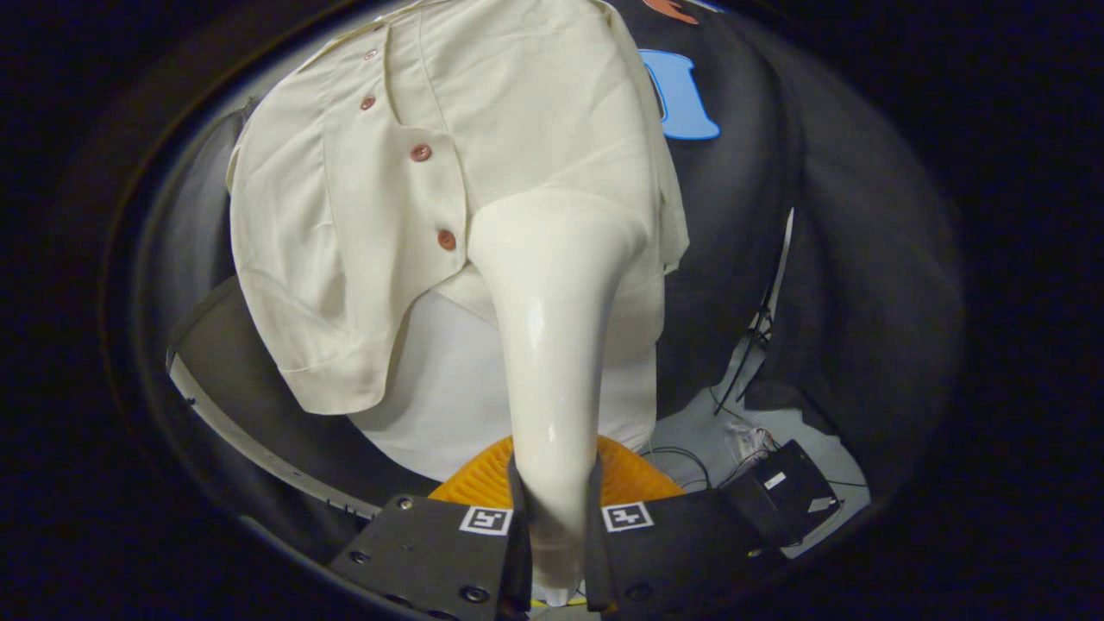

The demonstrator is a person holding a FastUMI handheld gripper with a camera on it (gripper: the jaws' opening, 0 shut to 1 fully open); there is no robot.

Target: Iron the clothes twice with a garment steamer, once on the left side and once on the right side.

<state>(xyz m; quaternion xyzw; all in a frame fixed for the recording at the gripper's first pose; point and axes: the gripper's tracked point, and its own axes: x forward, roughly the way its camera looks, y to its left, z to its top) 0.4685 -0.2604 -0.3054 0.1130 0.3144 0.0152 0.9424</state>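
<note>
Black cloth (742,216) lines the booth all round; at about 4 o'clock a pale floor (802,435) carries loose cables (742,345) and a small black box (789,487). The gripper (554,535) is closed on the steamer's (552,345) cream handle, a finger pressing each side. The steamer's long axis runs toward 12 o'clock, its wide head against the cream shirt (345,224), right of the brown buttons (421,153).

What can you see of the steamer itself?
The steamer is glossy cream plastic: a slim handle widening to a broad head. It points away from the tongs, whose fingers clamp the handle on both sides. The head lies against the hanging cream shirt, just right of its button row.
</note>
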